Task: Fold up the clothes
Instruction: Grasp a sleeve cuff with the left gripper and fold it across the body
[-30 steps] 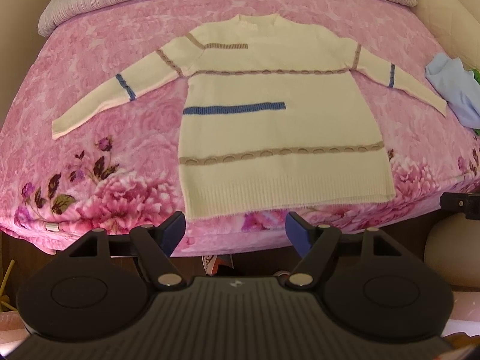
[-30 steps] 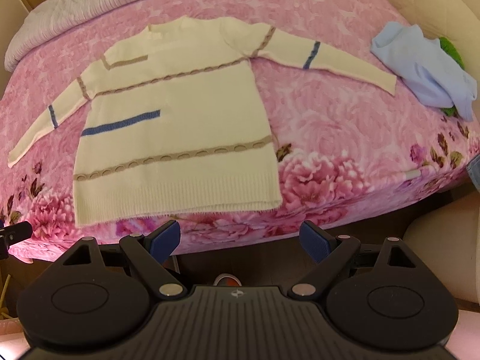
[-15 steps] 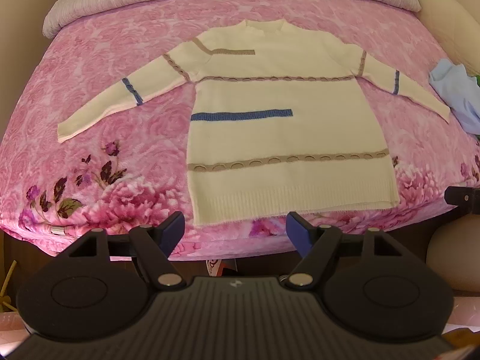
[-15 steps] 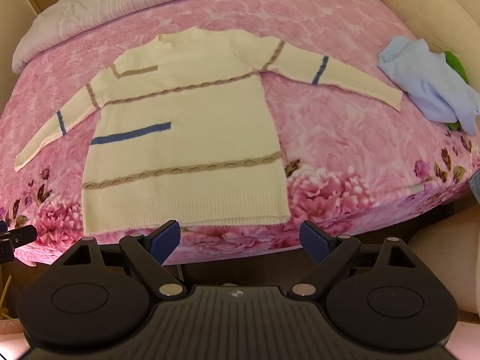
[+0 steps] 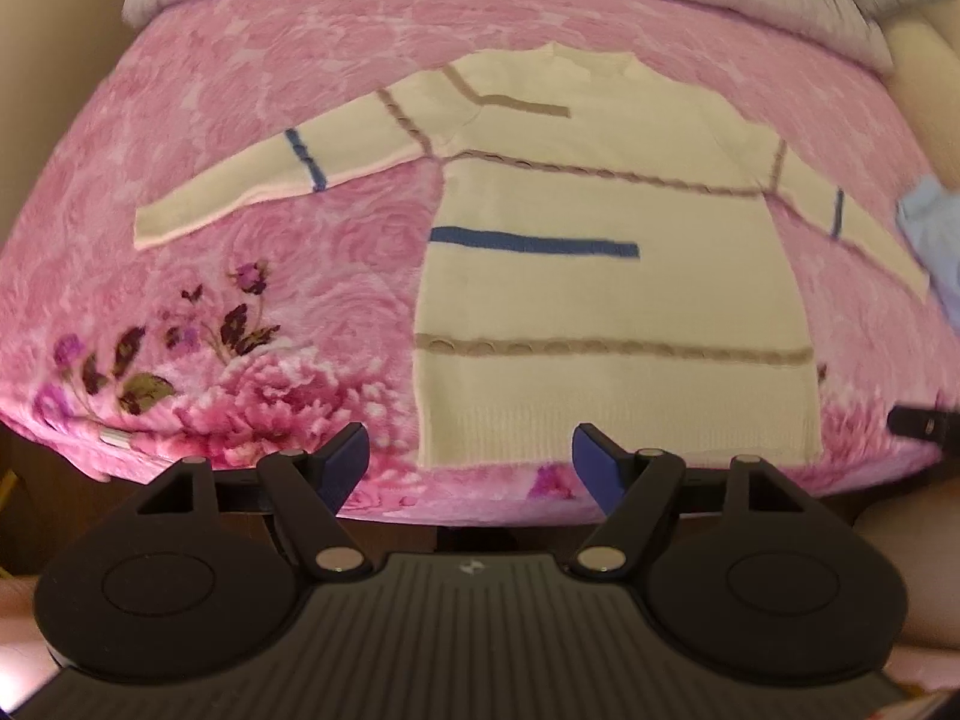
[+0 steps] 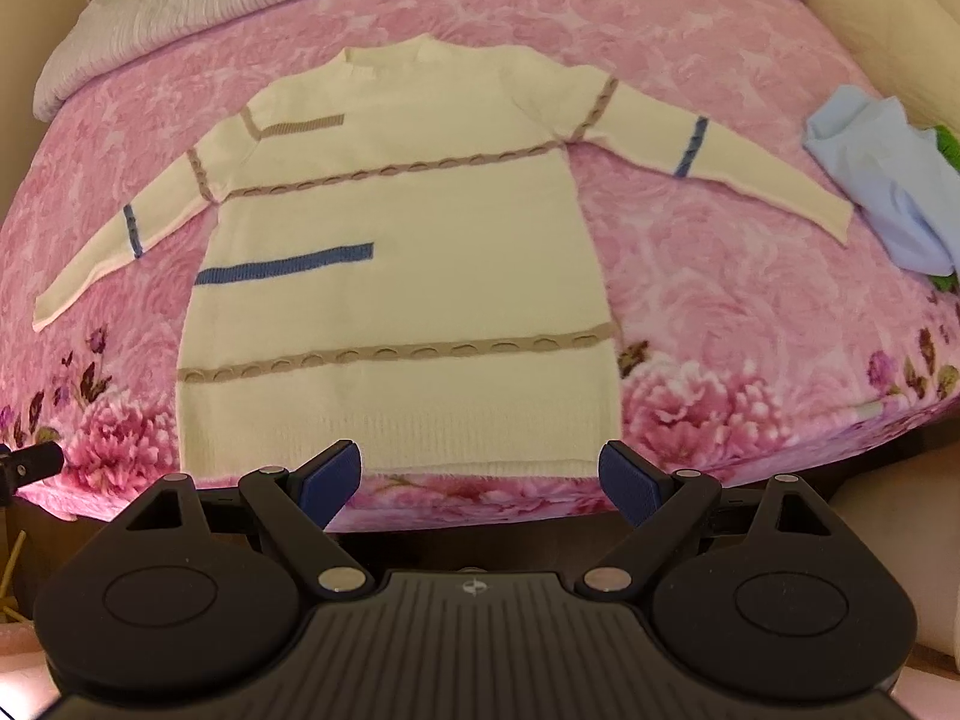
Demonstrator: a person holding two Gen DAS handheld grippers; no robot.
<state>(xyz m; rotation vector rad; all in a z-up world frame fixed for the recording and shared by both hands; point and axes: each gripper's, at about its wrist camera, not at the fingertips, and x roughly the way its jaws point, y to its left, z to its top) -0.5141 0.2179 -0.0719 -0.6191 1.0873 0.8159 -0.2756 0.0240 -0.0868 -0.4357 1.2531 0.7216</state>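
Observation:
A cream knit sweater [image 5: 600, 294] with tan and blue stripes lies flat on the pink floral bed, both sleeves spread out; it also shows in the right wrist view [image 6: 408, 300]. My left gripper [image 5: 471, 459] is open and empty, at the bed's near edge by the sweater's left hem corner. My right gripper [image 6: 480, 474] is open and empty, just in front of the hem's middle. Neither touches the sweater.
A light blue garment [image 6: 882, 180] lies crumpled at the bed's right side over something green [image 6: 948, 147]. A grey quilted cover [image 6: 180, 6] lies along the bed's far end. The pink blanket [image 5: 240, 276] hangs over the near bed edge.
Both grippers have moved closer to the bed and the sweater's hem. The jaws stay open. The sweater has not moved.

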